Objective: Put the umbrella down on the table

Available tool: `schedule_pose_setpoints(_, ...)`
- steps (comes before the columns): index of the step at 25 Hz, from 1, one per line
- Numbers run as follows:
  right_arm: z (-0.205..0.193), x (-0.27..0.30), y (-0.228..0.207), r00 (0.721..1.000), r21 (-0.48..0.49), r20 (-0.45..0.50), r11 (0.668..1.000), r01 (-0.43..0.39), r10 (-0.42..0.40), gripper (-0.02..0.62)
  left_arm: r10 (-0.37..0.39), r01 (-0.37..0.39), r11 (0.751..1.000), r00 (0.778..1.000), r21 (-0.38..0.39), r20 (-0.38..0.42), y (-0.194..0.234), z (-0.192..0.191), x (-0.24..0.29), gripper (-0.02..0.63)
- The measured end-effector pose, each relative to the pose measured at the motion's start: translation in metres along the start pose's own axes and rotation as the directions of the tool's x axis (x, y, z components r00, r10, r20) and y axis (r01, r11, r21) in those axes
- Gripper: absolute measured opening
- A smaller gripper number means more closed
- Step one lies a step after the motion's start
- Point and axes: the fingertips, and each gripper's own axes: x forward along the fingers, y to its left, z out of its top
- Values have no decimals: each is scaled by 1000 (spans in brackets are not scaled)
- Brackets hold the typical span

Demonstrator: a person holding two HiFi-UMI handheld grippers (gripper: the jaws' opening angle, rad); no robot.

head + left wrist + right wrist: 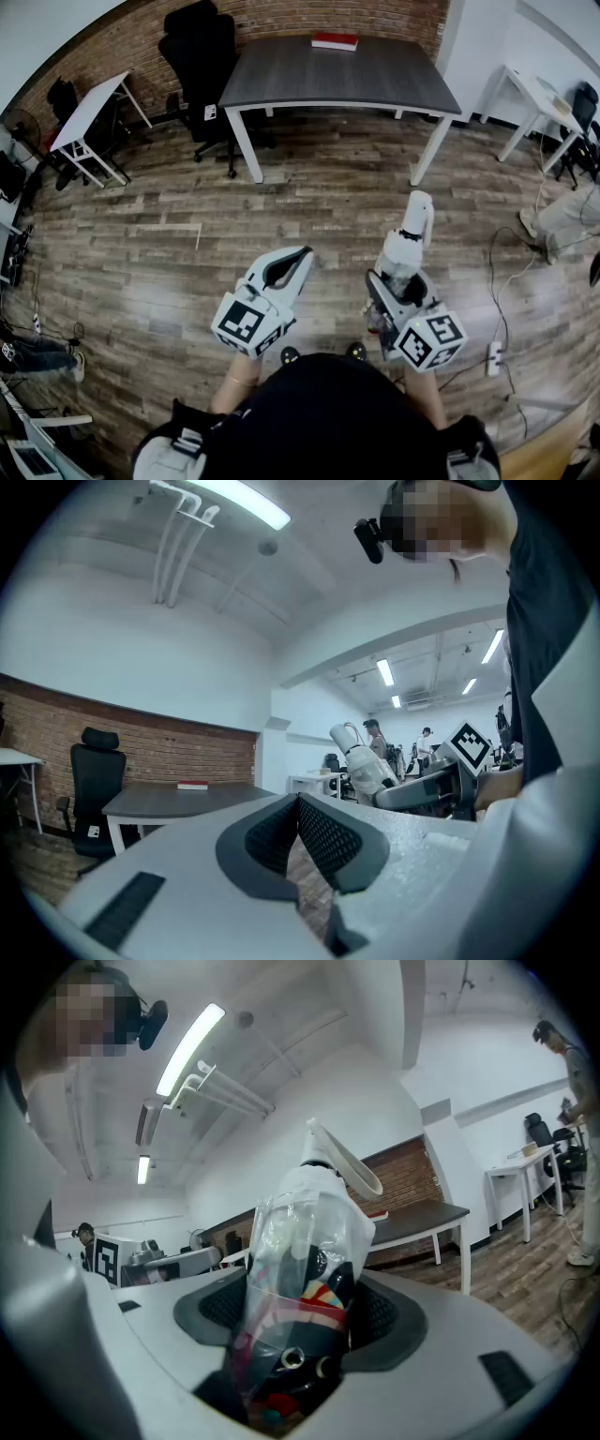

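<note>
the right gripper (pixel 298 1307) clamps the folded, plastic-sleeved umbrella (pixel 413 225) by its lower end, jaws wide around its bulk, so it juts forward toward the grey table (pixel 309 80) well ahead. the left gripper (pixel 298 808) is closed on nothing, likely just idle.

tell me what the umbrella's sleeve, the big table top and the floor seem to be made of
Clear sleeve on the folded dark patterned umbrella: thin plastic film, glossy, crinkled, see-through.
Dark grey rectangular table top: probably laminate board, matte, even colour.
Brown plank floor: wood or wood-look laminate, visible grain, slight sheen.
</note>
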Motion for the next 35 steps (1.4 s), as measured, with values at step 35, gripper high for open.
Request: schedule_pose_setpoints(35, 12, -61, -101, 999, 43, -5, 998, 52, -52, 298, -27, 27, 1000, 999, 14, -27, -72, -11, 82, -3)
